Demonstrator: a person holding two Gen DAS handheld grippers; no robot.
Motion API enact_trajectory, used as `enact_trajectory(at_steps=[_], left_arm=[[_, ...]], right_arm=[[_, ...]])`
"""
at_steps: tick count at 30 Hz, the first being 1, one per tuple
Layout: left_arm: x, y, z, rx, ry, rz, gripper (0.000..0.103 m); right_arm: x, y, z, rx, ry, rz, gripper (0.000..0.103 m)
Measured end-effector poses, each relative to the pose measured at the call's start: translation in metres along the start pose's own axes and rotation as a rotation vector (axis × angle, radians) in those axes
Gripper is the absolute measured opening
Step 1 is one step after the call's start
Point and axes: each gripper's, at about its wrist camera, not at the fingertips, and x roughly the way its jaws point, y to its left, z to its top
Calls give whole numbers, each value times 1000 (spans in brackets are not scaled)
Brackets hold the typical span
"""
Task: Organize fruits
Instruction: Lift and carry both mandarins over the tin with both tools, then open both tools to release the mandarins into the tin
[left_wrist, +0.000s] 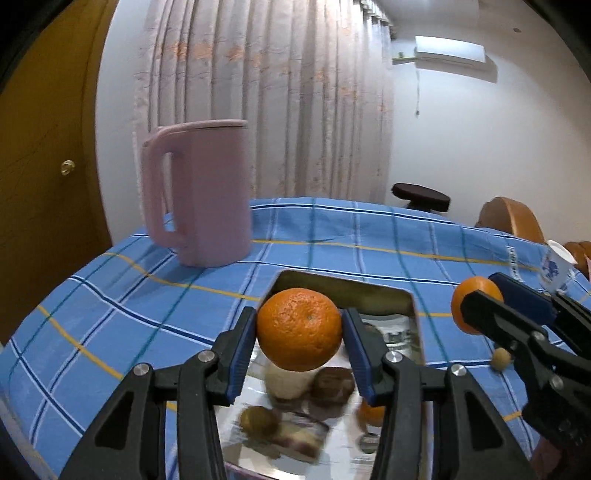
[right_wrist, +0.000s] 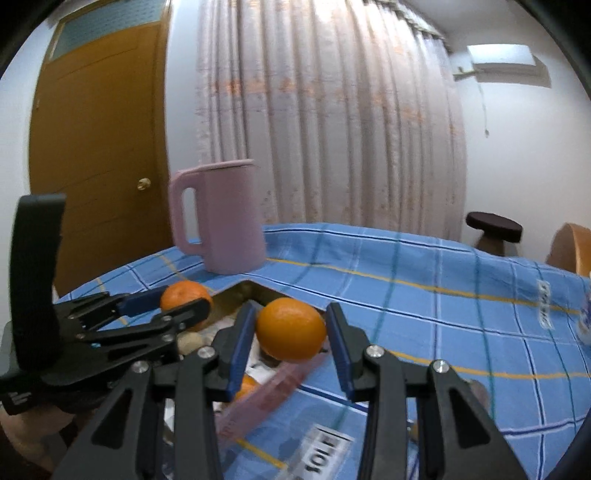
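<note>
My left gripper is shut on an orange and holds it above a shiny metal tray. In the tray lie a pale round fruit, a brown one, a kiwi-like one and a small orange. My right gripper is shut on a second orange, just right of the tray's corner. Each view shows the other gripper too: the right gripper with its orange, and the left gripper with its orange.
A tall pink jug stands on the blue checked tablecloth behind the tray. A small tan fruit and a paper cup sit at the right. A pink flat pack lies below my right gripper. A dark stool stands beyond the table.
</note>
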Motion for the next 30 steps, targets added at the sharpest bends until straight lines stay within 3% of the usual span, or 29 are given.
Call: enact_trajectory(at_steps=[18, 30], left_arm=[[32, 19, -6, 4, 133, -16, 49], [31, 19, -8, 31, 137, -29, 50]], right_arm=[[37, 24, -17, -43, 113, 65, 43], [44, 28, -20, -55, 161, 82, 44]])
